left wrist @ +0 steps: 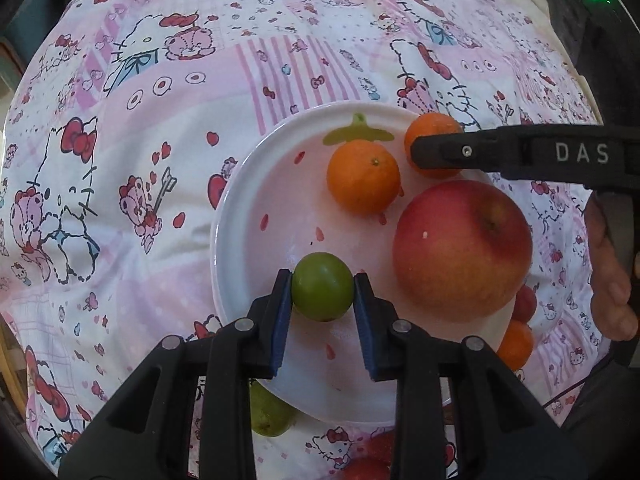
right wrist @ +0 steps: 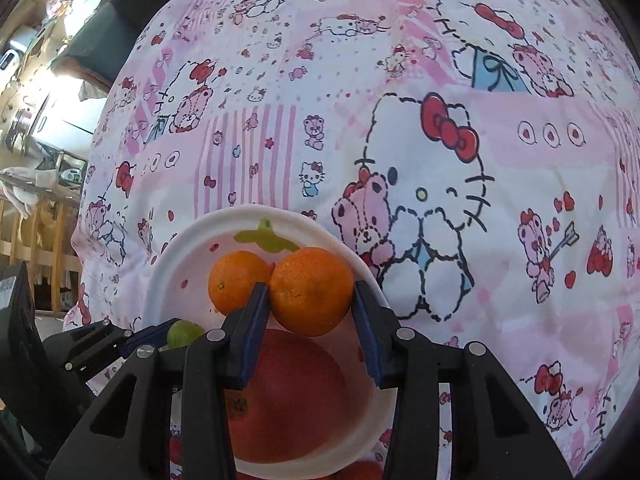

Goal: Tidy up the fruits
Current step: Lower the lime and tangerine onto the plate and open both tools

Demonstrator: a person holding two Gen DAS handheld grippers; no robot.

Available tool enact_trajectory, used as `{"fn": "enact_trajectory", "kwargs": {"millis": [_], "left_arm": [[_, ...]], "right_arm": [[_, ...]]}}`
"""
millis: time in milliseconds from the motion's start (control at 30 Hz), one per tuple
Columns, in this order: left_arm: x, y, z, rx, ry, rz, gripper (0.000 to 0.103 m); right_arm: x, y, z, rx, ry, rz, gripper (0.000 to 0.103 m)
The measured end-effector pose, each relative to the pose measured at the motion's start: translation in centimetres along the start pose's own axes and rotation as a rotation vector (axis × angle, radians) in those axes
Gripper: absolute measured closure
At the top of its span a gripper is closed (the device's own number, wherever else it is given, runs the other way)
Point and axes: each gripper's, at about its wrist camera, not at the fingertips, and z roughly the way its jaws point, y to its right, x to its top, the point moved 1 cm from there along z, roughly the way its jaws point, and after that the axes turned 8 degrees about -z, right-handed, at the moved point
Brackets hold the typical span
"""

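A white plate (left wrist: 248,184) with a fruit print lies on a pink cartoon-print cloth. On it sit a big red apple (left wrist: 462,246) and an orange (left wrist: 363,176). My left gripper (left wrist: 322,288) is shut on a small green fruit (left wrist: 322,286) just over the plate's near part. My right gripper (right wrist: 312,296) is shut on a second orange (right wrist: 312,292) at the plate's (right wrist: 168,264) far rim; it shows in the left wrist view too (left wrist: 434,126). The apple (right wrist: 288,392), the first orange (right wrist: 236,280) and the green fruit (right wrist: 182,332) show in the right wrist view.
More fruit lies on the cloth beside the plate: a green one (left wrist: 270,416) under my left gripper, a small orange one (left wrist: 516,344) and a red one (left wrist: 524,302) at the right, another red one (left wrist: 372,460) at the bottom. Furniture (right wrist: 36,208) stands beyond the cloth's left edge.
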Motion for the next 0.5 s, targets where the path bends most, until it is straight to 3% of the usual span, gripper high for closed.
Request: {"fn": "enact_trajectory", "kwargs": {"millis": [267, 367, 467, 500], "left_arm": [[-0.1, 0.4, 0.5, 0.001, -0.02, 0.017, 0.074], [-0.2, 0.5, 0.4, -0.034, -0.027, 0.017, 0.054], [-0.3, 1.0, 0.2, 0.004, -0.003, 0.041, 0.05], [-0.3, 1.2, 0.2, 0.012, 0.0, 0.048, 0.049]], "right_arm": [[-0.1, -0.5, 0.4, 0.001, -0.012, -0.024, 0.057], [-0.1, -0.7, 0.6, 0.0, -0.017, -0.03, 0.057], [-0.1, -0.7, 0.7, 0.0, -0.017, -0.033, 0.057], [-0.1, -0.7, 0.7, 0.003, -0.017, -0.033, 0.052]]}}
